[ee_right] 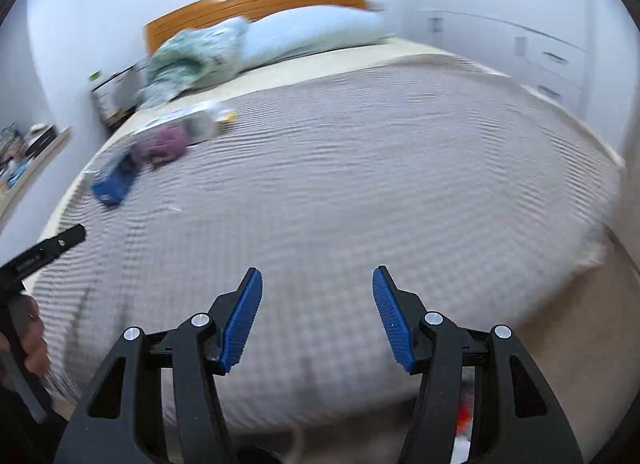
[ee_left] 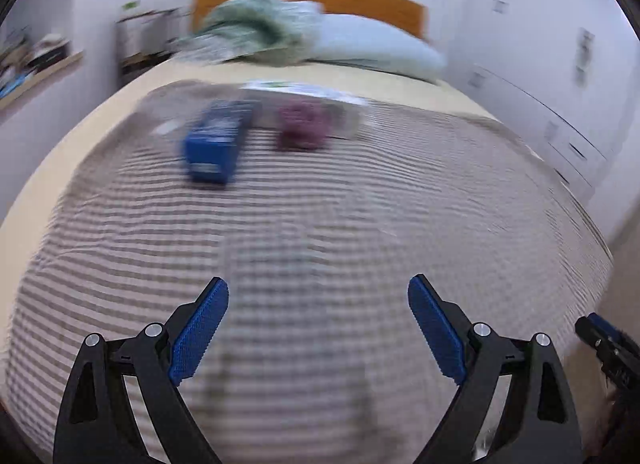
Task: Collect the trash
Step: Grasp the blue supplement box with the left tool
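Our left claw (ee_left: 318, 296) and right claw (ee_right: 317, 288) hang spread and empty over the bed (ee_left: 320, 224); the trash, a blue box (ee_left: 214, 144) and purple wad (ee_left: 302, 126), lies upper left, seemingly uncollected.

Striped blanket (ee_left: 320, 224) lying bare between left gripper (ee_left: 318, 296) and blue box (ee_left: 214, 144), leaving open path. Purple crumpled item (ee_left: 302, 126) sitting just right of box, clear wrapper behind both. Right gripper (ee_right: 318, 288) facing wide bare stretch of blanket; pillows (ee_right: 312, 30) crowding headboard end.
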Motion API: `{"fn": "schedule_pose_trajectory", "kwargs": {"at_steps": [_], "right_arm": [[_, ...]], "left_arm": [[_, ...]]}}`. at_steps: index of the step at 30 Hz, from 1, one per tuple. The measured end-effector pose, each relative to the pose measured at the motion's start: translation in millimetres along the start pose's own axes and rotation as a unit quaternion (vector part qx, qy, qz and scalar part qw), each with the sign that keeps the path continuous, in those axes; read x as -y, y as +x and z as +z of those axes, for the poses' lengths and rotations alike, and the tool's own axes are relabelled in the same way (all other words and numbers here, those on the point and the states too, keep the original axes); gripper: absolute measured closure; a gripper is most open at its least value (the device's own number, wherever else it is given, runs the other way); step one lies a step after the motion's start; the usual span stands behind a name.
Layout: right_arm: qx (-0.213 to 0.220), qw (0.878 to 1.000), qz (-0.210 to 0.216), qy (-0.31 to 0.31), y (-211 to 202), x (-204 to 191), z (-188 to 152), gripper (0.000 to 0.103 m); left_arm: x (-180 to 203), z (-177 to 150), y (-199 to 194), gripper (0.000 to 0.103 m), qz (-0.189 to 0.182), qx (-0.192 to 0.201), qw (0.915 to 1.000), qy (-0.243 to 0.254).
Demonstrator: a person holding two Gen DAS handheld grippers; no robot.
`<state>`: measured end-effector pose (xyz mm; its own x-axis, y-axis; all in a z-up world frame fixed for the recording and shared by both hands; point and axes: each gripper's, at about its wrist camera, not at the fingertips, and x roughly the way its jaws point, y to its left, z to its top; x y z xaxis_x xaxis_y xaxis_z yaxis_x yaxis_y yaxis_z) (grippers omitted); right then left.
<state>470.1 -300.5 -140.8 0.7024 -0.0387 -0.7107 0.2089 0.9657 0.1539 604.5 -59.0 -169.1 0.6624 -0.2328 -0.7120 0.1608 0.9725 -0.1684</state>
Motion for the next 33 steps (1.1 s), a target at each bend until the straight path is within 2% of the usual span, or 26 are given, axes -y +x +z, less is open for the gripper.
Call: {"fn": "schedule_pose_trajectory", "kwargs": {"at_steps": [3, 5, 9, 12, 13, 14, 15, 20, 23, 24, 26, 29, 31, 33], "right_arm": [[-0.023, 0.998, 0.035, -0.040, 50, -57, 18, 0.047], [-0.044, 0.996, 0.043, -0.057, 85, -91, 26, 0.047], [-0.058, 0.995, 0.049, -0.060, 132, -129, 38, 0.048], [-0.062, 0.996, 0.027, -0.057, 155, -141, 49, 0.063], [-0.064, 0.996, 0.022, -0.058, 163, -149, 53, 0.074], [-0.062, 0.996, 0.012, -0.059, 169, -151, 57, 0.094], [-0.058, 0.997, 0.007, -0.059, 172, -152, 59, 0.096], [-0.027, 0.998, 0.016, -0.054, 175, -145, 58, 0.097], [-0.012, 0.999, 0.027, -0.032, 172, -137, 64, 0.098], [-0.007, 0.999, 0.029, -0.030, 172, -135, 67, 0.098], [-0.004, 0.999, 0.030, -0.032, 172, -130, 70, 0.098], [-0.018, 0.999, 0.039, -0.026, 179, -127, 72, 0.098], [-0.015, 0.999, 0.046, -0.020, 175, -123, 73, 0.098], [-0.010, 0.999, 0.049, -0.019, 170, -119, 75, 0.098]], "left_arm": [[-42, 19, 18, 0.014, 0.039, 0.003, 0.9992, -0.001], [-69, 29, 24, 0.014, 0.063, 0.002, 0.9978, -0.018], [-123, 35, 44, 0.014, 0.043, -0.025, 0.9940, -0.097], [-142, 38, 55, 0.014, 0.027, -0.030, 0.9916, -0.123], [-146, 39, 56, 0.014, 0.027, -0.027, 0.9916, -0.124], [-147, 40, 57, 0.014, 0.027, -0.021, 0.9916, -0.124], [-148, 42, 59, 0.014, 0.025, -0.015, 0.9918, -0.125], [-150, 48, 74, 0.014, 0.002, -0.012, 0.9921, -0.125], [-136, 53, 79, 0.012, -0.001, 0.002, 0.9961, -0.088], [-131, 55, 81, 0.008, 0.002, 0.011, 0.9970, -0.077], [-121, 62, 84, 0.007, 0.018, 0.033, 0.9977, -0.055], [-112, 81, 100, 0.007, 0.043, 0.036, 0.9975, -0.044], [-108, 94, 108, 0.007, 0.052, 0.049, 0.9966, -0.040], [-104, 104, 122, 0.007, 0.077, 0.051, 0.9955, -0.021]]}}
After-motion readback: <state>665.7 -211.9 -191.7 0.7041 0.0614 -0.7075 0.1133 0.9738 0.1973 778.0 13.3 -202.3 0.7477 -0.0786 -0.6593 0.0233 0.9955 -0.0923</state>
